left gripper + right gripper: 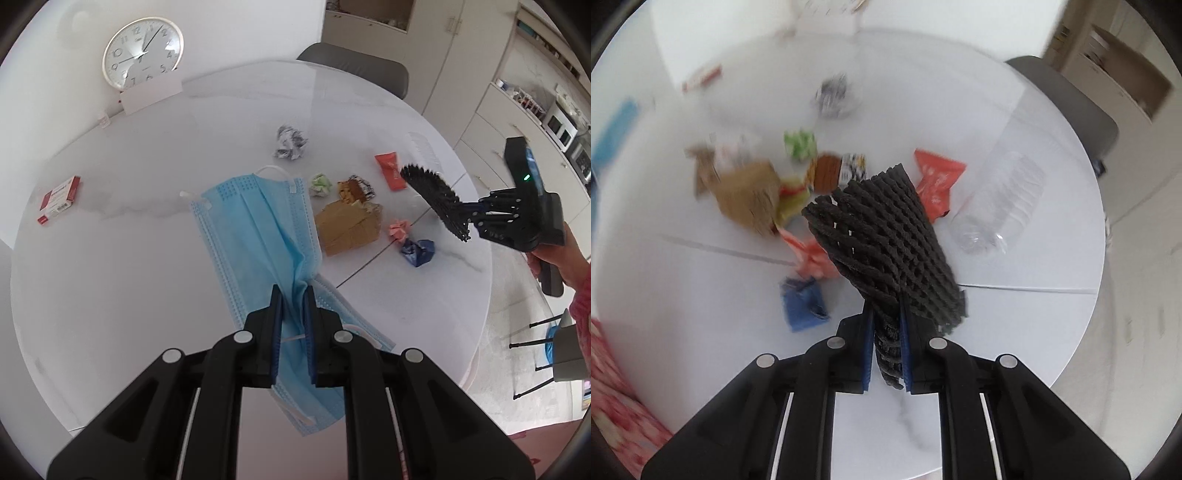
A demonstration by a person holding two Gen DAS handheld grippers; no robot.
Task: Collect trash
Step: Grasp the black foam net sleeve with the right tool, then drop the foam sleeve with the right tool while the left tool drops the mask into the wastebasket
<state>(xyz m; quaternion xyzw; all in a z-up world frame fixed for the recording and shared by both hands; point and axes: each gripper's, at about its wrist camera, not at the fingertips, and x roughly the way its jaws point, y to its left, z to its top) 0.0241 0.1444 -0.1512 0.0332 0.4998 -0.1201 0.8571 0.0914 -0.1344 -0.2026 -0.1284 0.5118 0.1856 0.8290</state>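
My left gripper (293, 295) is shut on a blue face mask (258, 225) and holds it above the round white table (110, 295). My right gripper (886, 314) is shut on a black foam net sleeve (882, 236), lifted over the table; gripper and sleeve (436, 199) also show at the right of the left wrist view. Trash lies on the table: a brown cardboard piece (349, 225), a crumpled newspaper ball (290, 142), a green wad (319, 184), a red wrapper (391, 170), a pink wad (399, 230), a blue wrapper (419, 251) and a clear plastic bottle (1004, 203).
A wall clock (142, 51) and a white card stand (151, 96) sit at the table's far side. A small red and white box (59, 199) lies at the left. A grey chair (354, 70) stands behind the table. Cabinets line the right wall.
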